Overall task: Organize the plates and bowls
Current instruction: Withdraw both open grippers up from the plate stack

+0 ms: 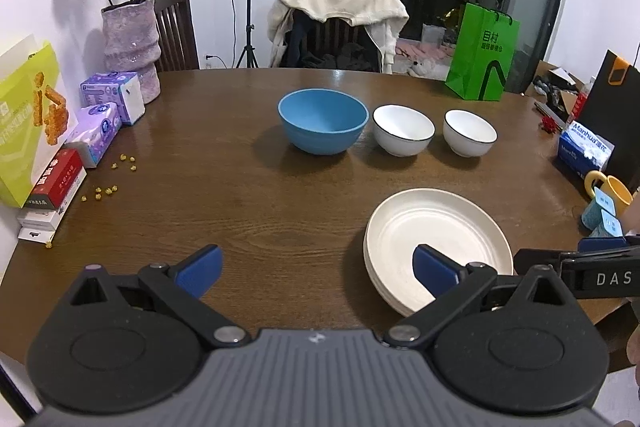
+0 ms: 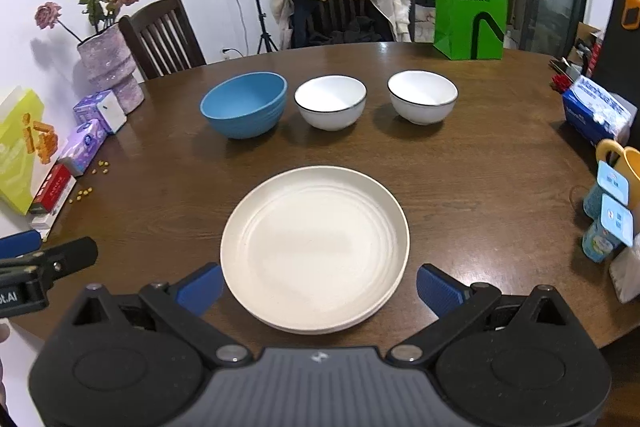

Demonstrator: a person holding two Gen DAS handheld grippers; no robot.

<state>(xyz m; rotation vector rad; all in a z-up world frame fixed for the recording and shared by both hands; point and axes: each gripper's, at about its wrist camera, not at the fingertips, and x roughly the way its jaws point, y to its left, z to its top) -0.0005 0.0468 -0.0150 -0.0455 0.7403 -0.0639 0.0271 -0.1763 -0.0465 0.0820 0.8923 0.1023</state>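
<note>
- Left gripper (image 1: 318, 273): spread wide, nothing between the blue pads, hovering low over the near part of the wooden table (image 1: 248, 195); right-hand pad overlapping the near-left rim of the plates in this view, contact impossible to confirm.
- Right gripper (image 2: 320, 289): likewise spread wide and holding nothing, one pad at each side of the near edge of the plates, apparently clear of the rim.
- Cream plates (image 2: 316, 247): stacked, probably two or three judging by the layered rims, flat on the table near the front edge, squarely ahead of the right gripper and to the right of the left one.
- Blue bowl (image 2: 244, 111): upright, farther back and left of the plates, seemingly more than one nested.
- First white bowl (image 2: 330, 107): dark-rimmed, upright, just beside the blue bowl on its right, not touching.
- Second white bowl (image 2: 422, 103): same kind, upright, right end of the row, a gap away from the first.
- Green paper bag (image 2: 470, 7): standing at the far edge of the table.
- Purple vase (image 1: 130, 47) with pink roses: far left, tissue packs (image 1: 104, 115) beside it.
- Yellow mug (image 1: 614, 189): right edge of the table.
</note>
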